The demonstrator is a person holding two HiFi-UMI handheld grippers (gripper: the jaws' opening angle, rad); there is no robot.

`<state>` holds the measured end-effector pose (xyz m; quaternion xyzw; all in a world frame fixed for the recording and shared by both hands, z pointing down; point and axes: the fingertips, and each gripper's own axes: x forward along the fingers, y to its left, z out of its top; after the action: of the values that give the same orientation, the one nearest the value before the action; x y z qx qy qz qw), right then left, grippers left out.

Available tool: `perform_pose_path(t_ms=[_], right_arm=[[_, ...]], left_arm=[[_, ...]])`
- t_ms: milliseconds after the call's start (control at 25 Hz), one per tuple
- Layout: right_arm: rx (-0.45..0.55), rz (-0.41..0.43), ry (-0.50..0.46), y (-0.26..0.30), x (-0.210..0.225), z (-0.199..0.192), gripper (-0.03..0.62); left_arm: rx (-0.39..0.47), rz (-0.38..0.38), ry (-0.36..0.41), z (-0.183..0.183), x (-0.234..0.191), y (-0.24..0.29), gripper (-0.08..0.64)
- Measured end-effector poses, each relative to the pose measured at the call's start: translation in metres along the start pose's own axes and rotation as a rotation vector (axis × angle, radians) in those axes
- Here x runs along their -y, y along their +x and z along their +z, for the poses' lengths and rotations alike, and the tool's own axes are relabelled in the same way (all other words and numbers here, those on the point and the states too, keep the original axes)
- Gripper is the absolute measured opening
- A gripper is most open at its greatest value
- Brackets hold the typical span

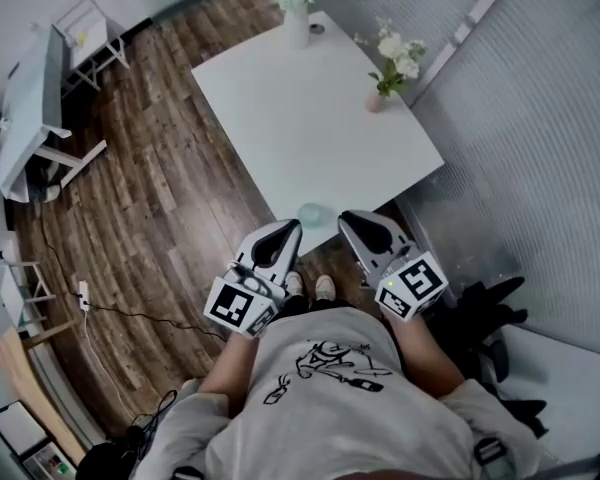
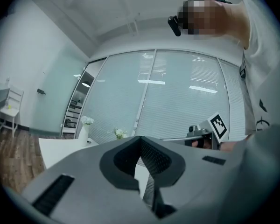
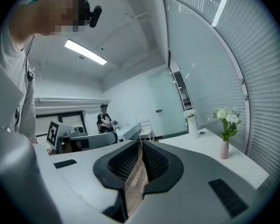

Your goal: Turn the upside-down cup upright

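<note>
Head view first: the white desk [image 1: 280, 128] carries a tall white vase [image 1: 297, 26] full of white flowers, and a small pink vase [image 1: 377, 100] with a leafy sprig. The pale green cup [image 1: 311, 213] sits at the desk's near edge, between the tips of the left hand-held gripper [image 1: 287, 232] and the right hand-held gripper [image 1: 353, 220]. I can't tell whether its rim is up or down.

Left gripper view: jaws pressed together, nothing in them.

Right gripper view: jaws all but together, only a thin slit between them with the wooden floor showing through it, and nothing held.
</note>
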<state>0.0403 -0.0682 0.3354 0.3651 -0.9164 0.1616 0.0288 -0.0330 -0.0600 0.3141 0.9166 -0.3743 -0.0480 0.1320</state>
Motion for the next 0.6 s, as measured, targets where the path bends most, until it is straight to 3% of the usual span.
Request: perform_pose_path(t_ms=[600], right_arm=[[0.033, 0.075, -0.005, -0.013, -0.038, 0.048, 0.048]], left_arm=[[0.003, -0.022, -0.012, 0.040, 0.029, -0.010, 0.003]])
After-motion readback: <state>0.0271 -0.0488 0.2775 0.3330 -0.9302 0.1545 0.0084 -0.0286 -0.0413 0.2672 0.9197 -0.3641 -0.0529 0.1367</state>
